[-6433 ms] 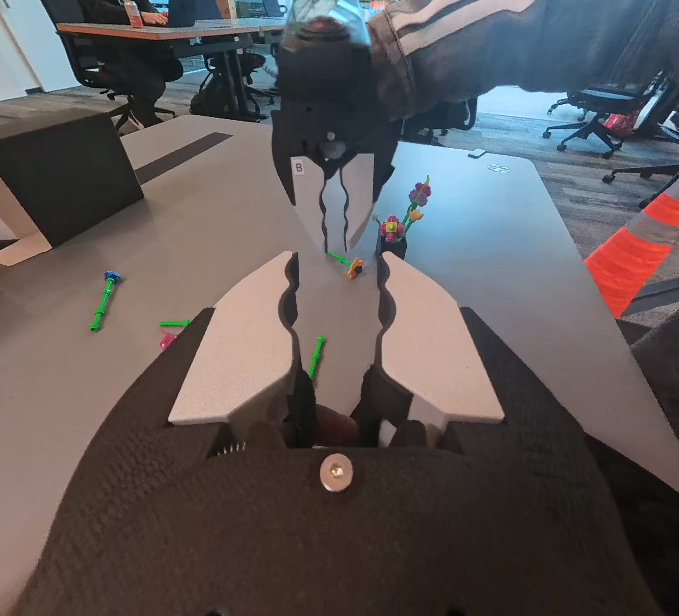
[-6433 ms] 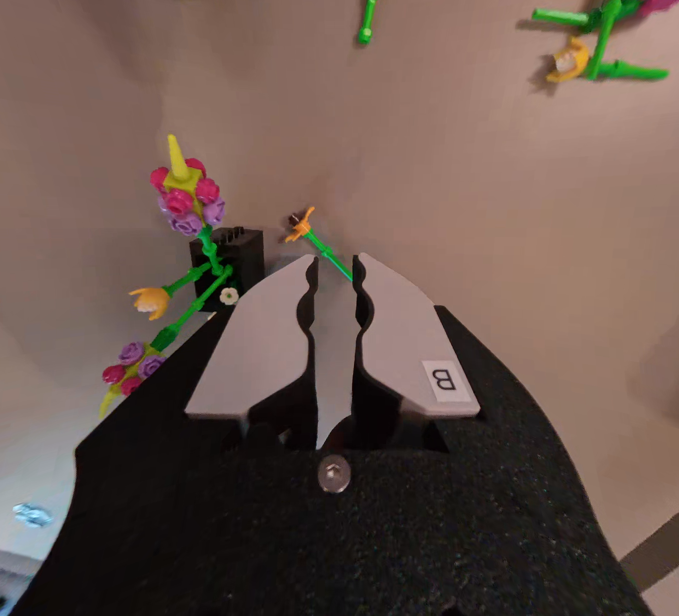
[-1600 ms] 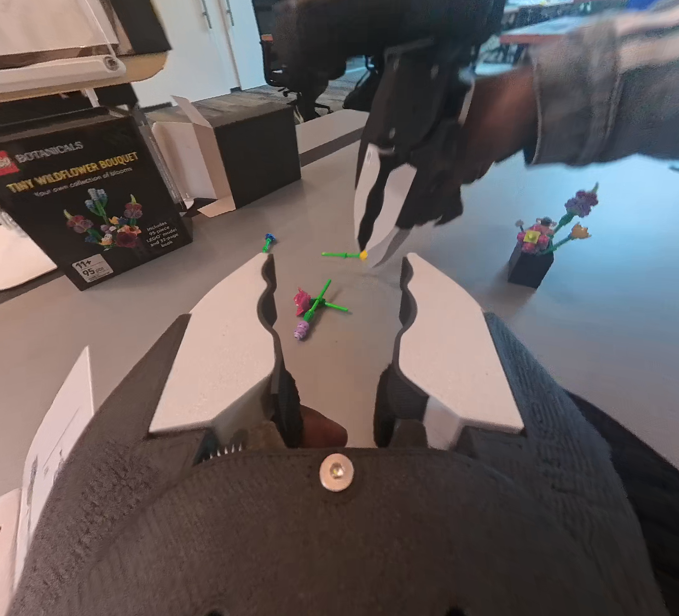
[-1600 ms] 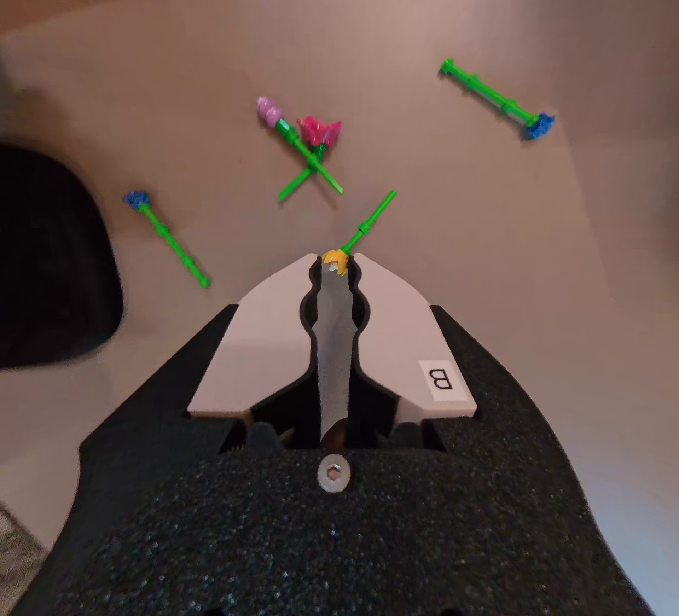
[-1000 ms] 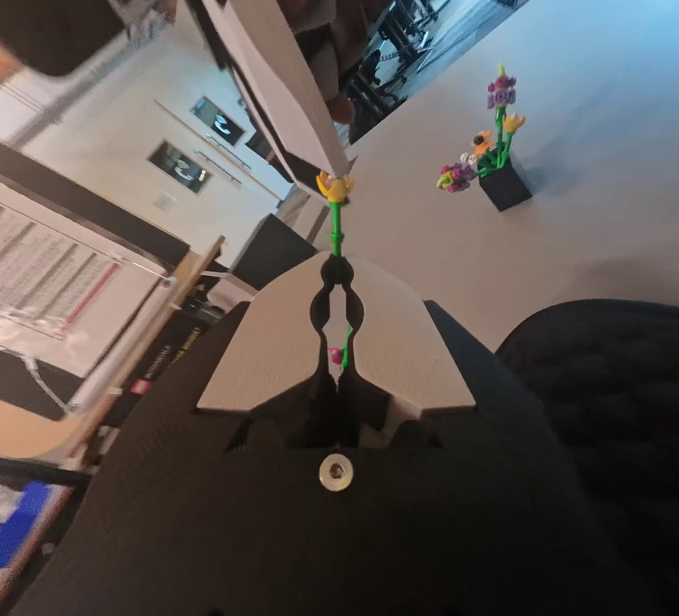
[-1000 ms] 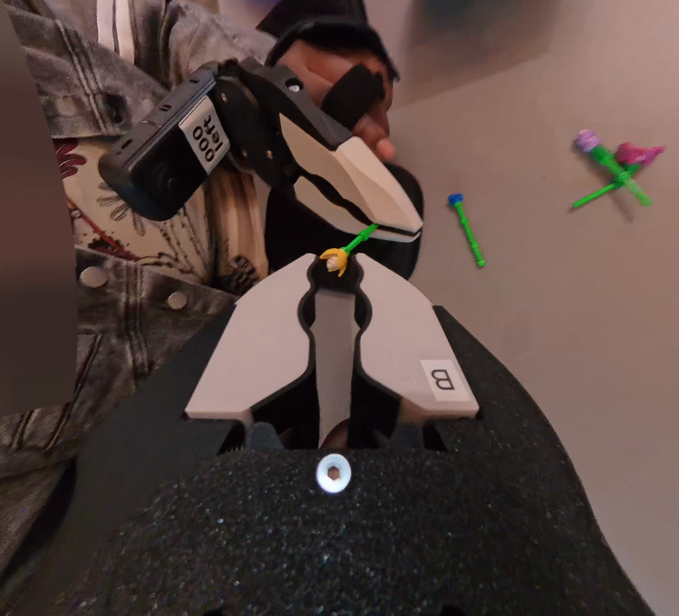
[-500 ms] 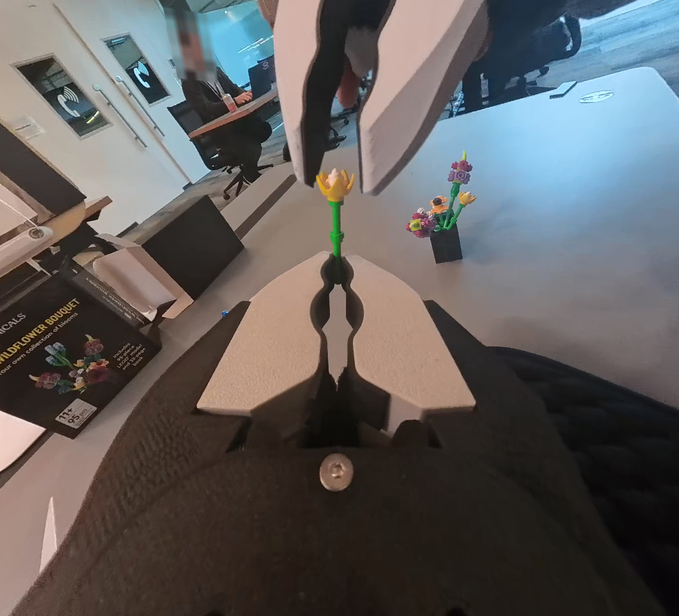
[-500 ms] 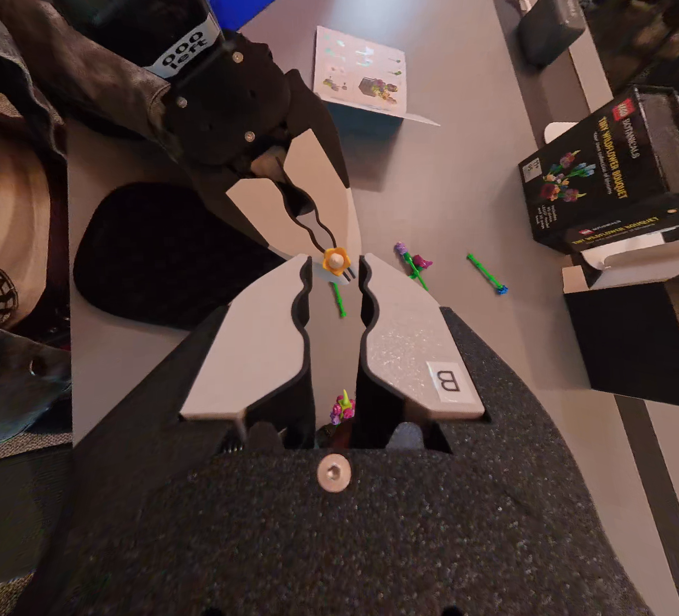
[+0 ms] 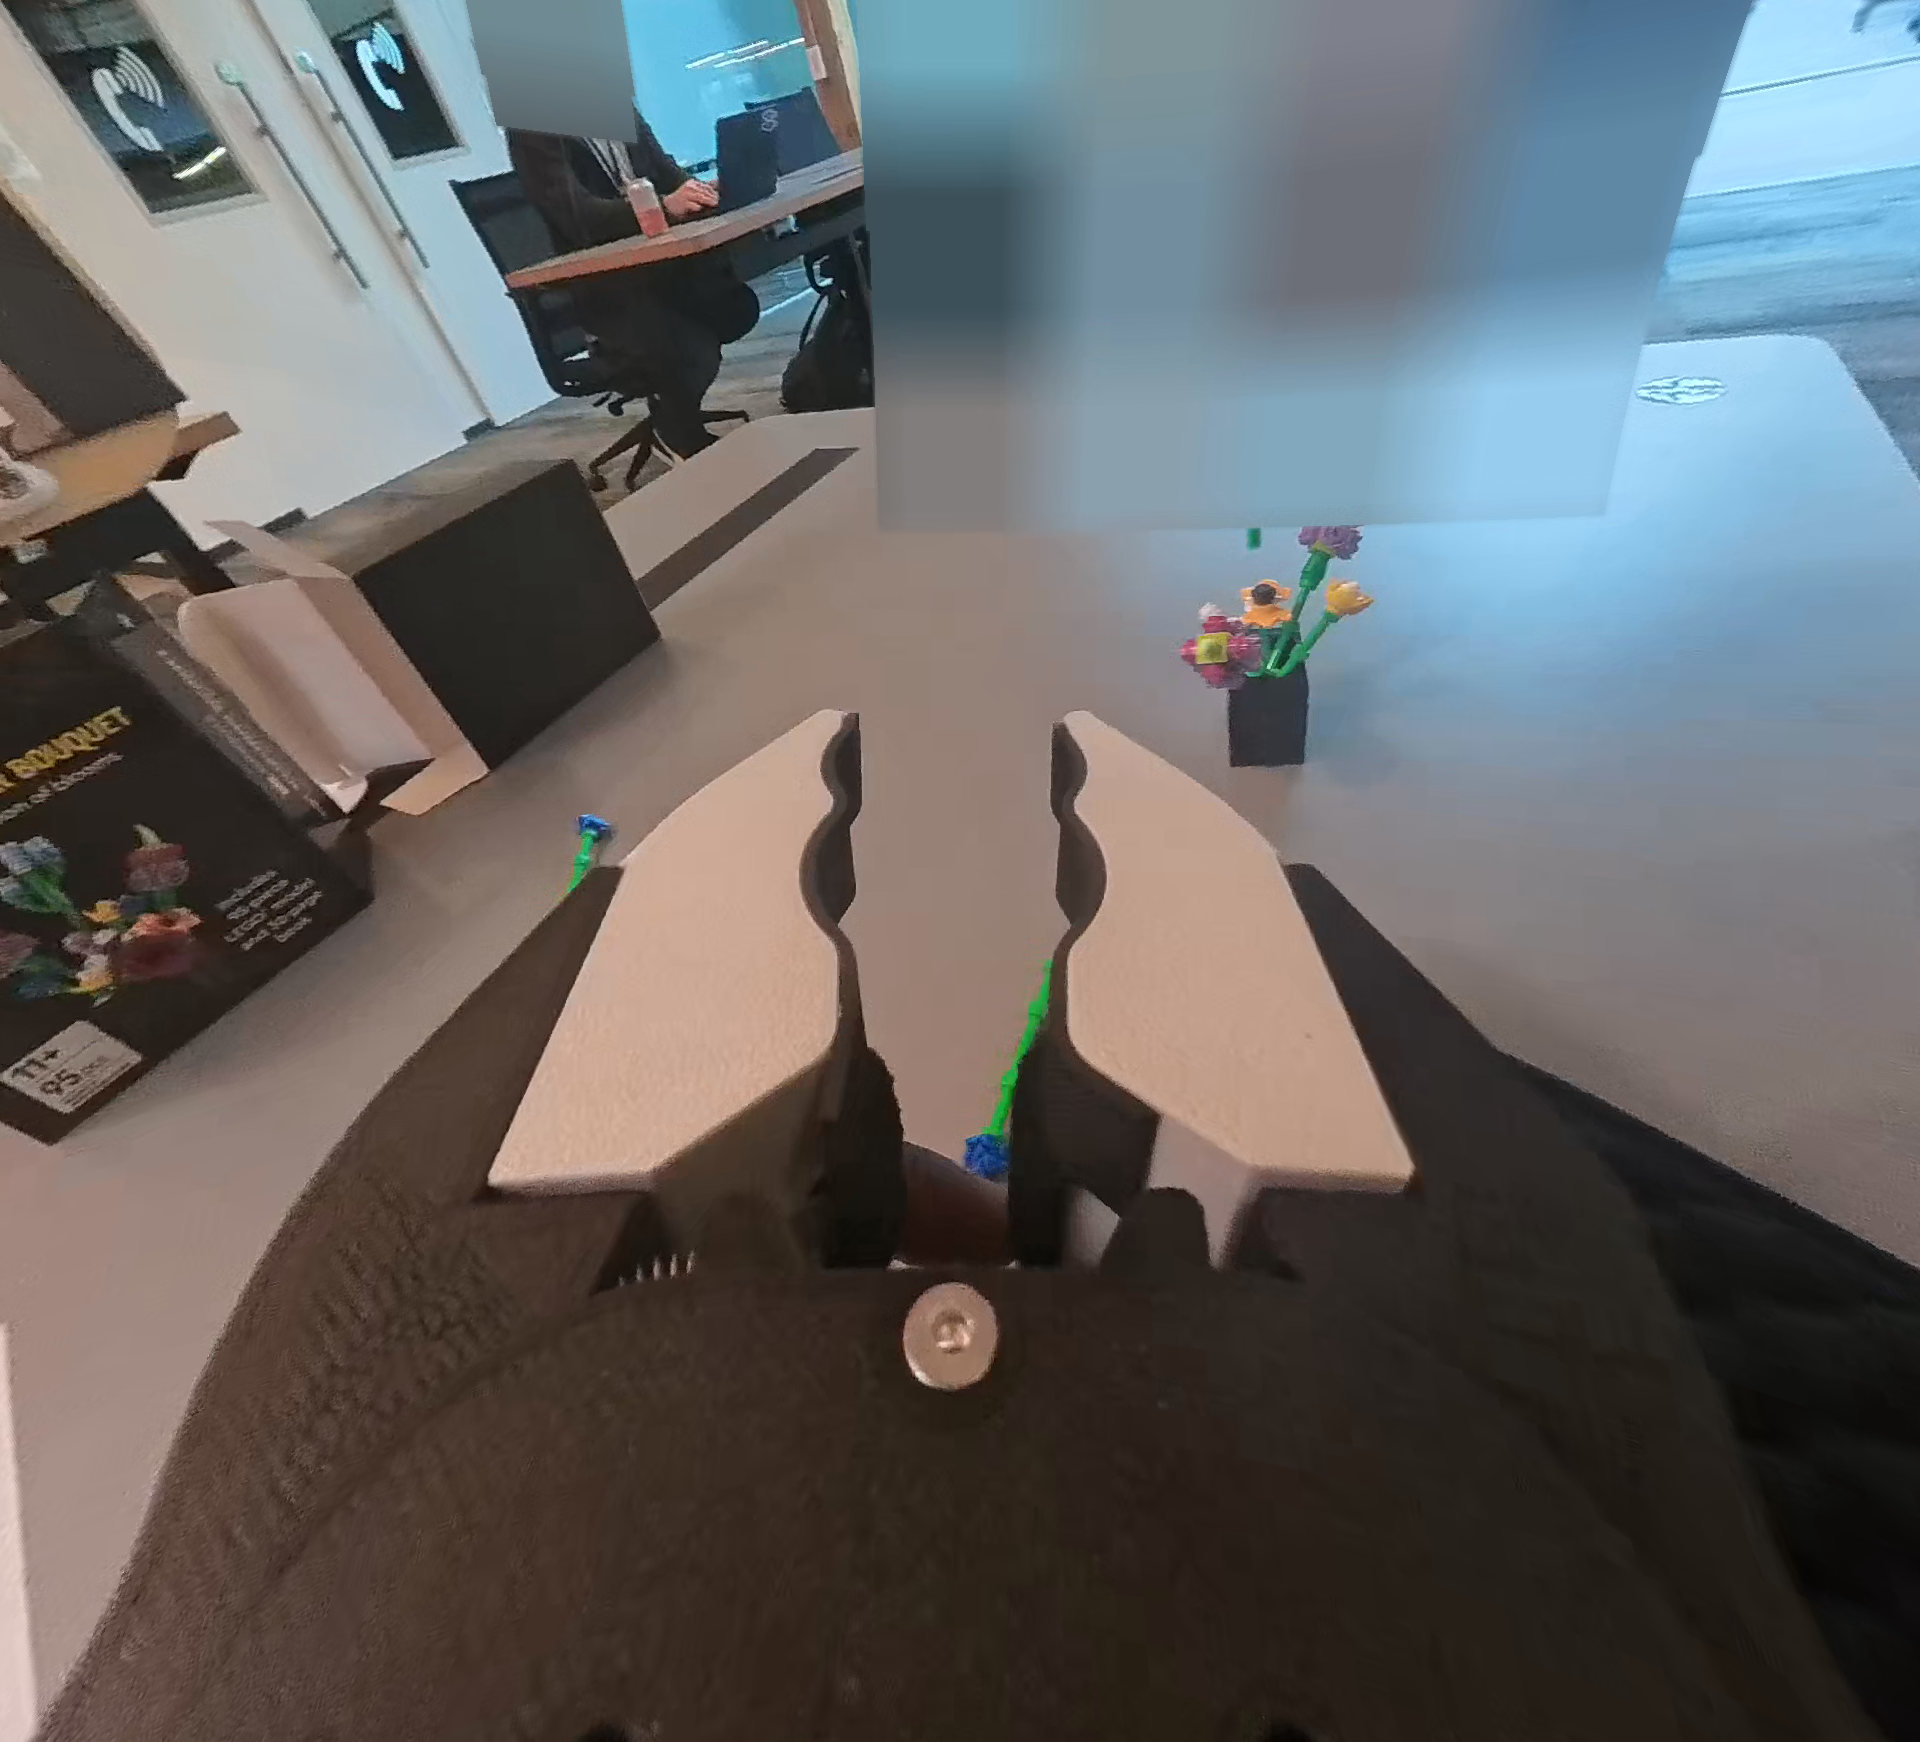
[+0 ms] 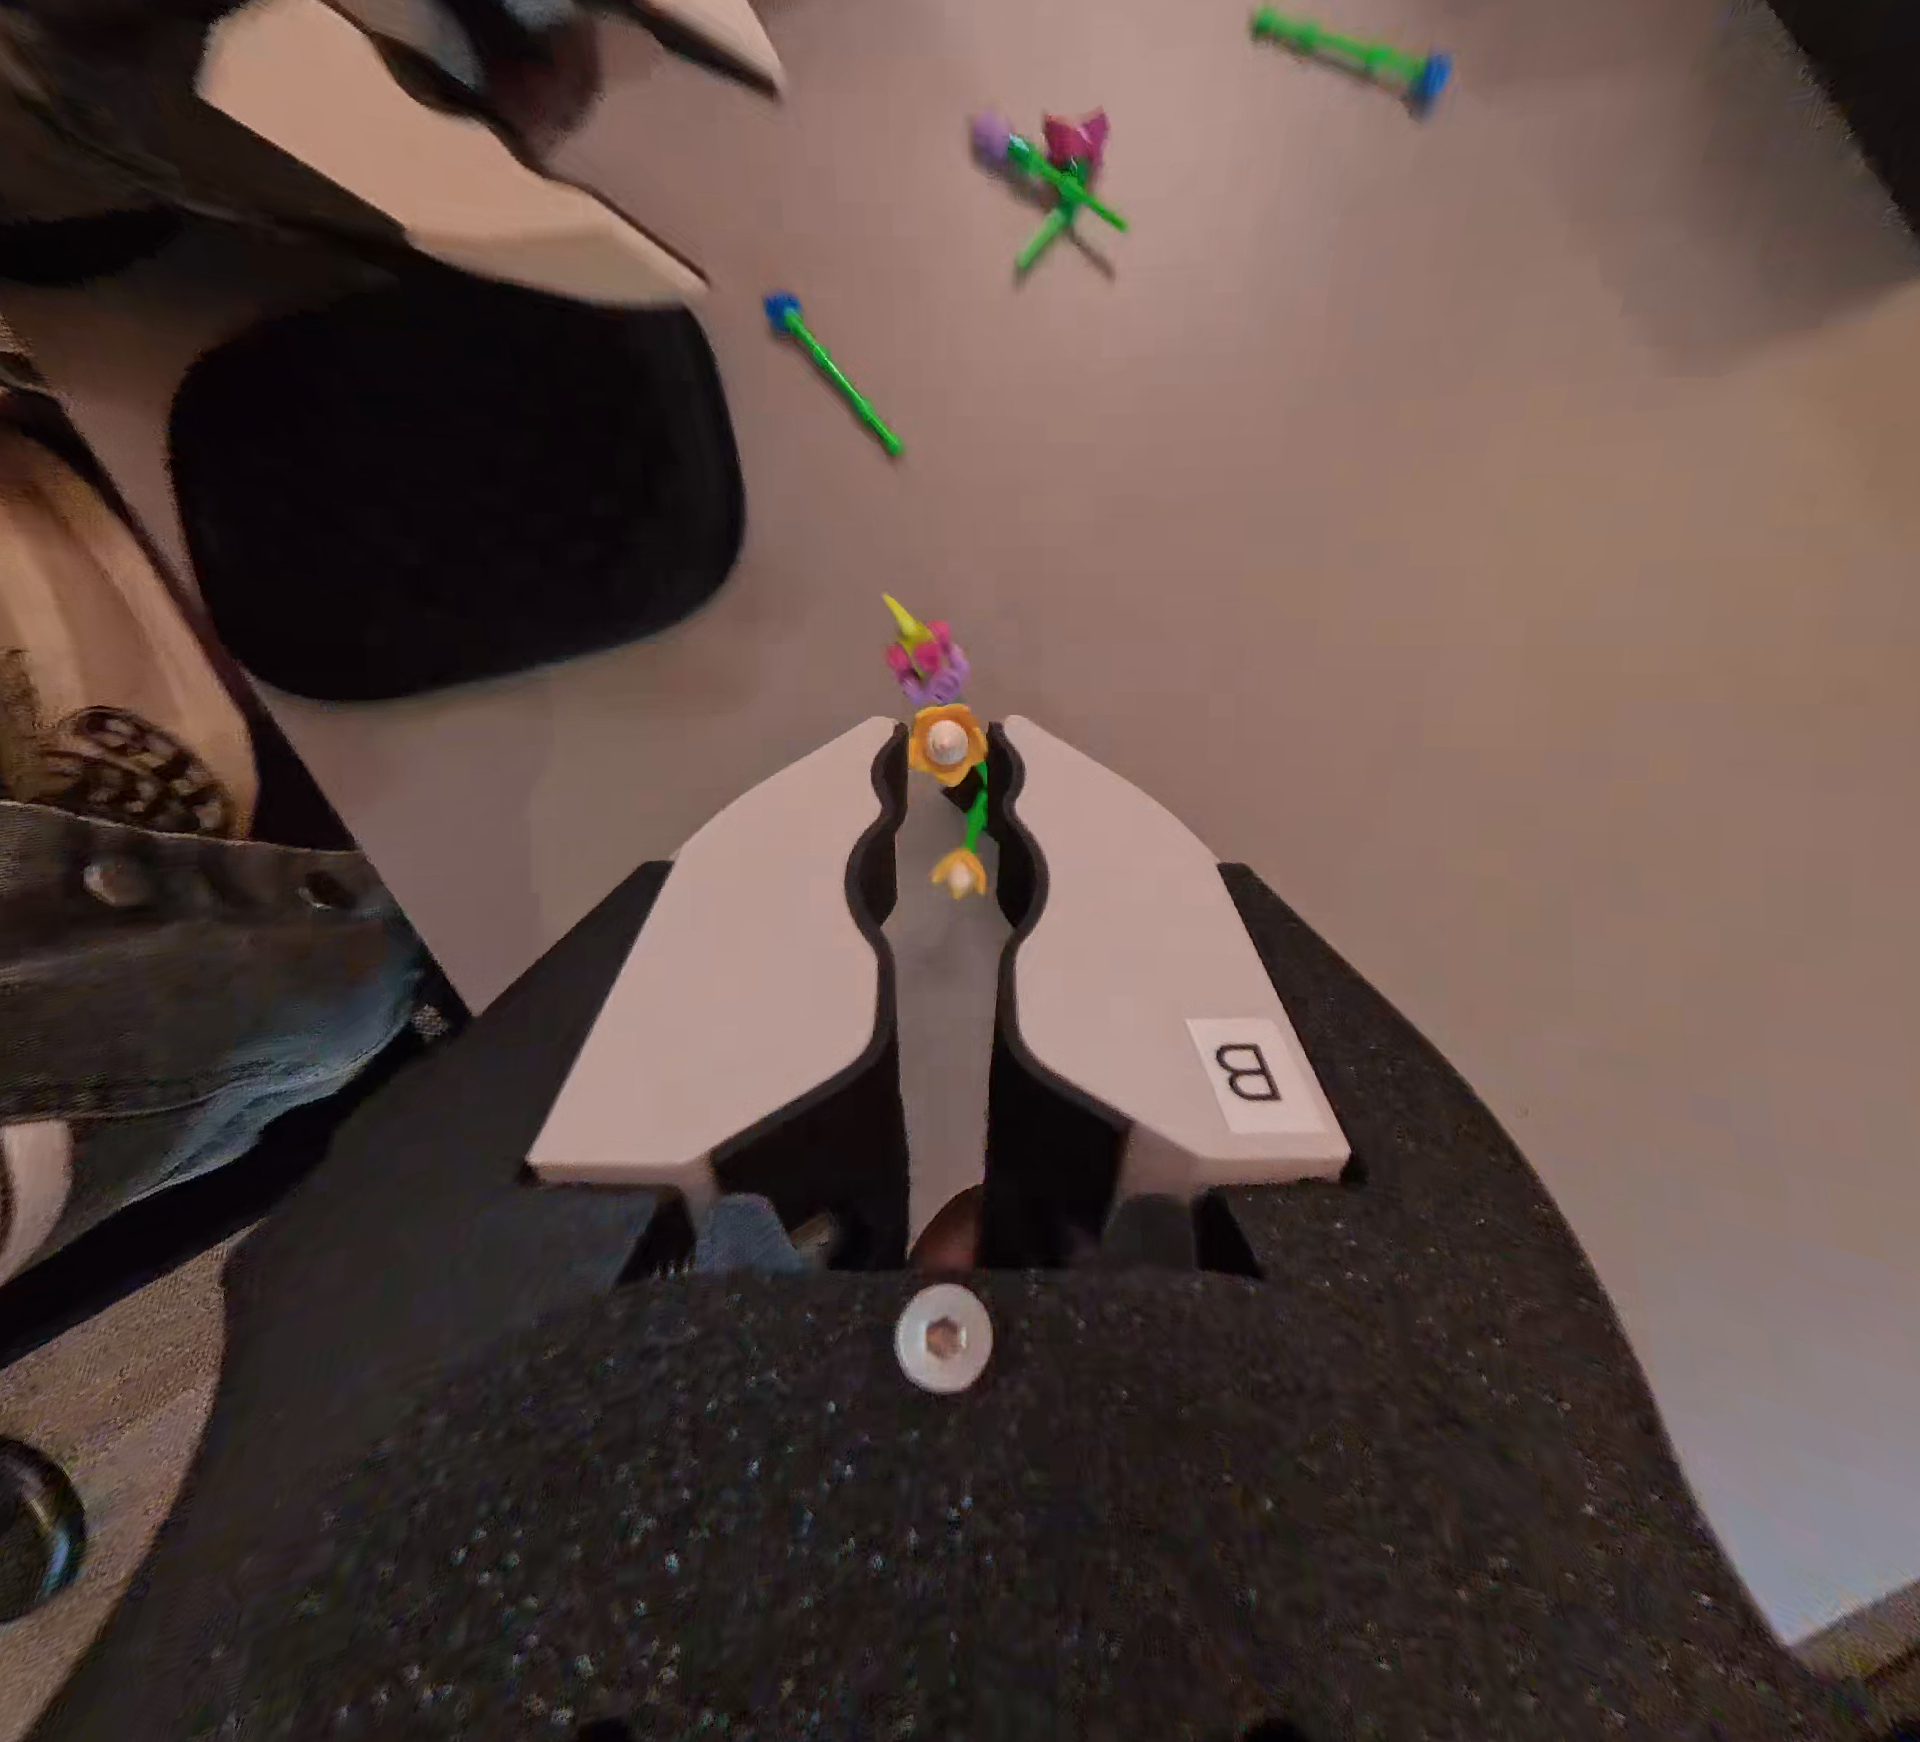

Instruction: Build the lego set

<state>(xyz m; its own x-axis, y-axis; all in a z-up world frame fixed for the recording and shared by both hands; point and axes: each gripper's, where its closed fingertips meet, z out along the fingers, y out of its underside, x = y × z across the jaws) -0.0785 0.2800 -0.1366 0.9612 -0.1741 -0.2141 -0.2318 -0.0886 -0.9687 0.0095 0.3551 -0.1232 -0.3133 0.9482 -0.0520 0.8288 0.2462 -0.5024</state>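
Two grippers: left gripper (image 9: pixel 956 736) jaws wide, empty; right gripper (image 10: pixel 948 736) pinches yellow flower (image 10: pixel 945 743); stem hidden.

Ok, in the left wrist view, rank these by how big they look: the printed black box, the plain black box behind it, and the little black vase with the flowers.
1. printed black box, though it sits nearest the camera and is cut off at the edge
2. plain black box
3. black vase, farthest away, so its true size is unsure

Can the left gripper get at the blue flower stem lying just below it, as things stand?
Probably yes. The left gripper is open and empty, and the blue flower stem lies loose on the table beneath its fingers with nothing on top. It would need to tip down toward it.
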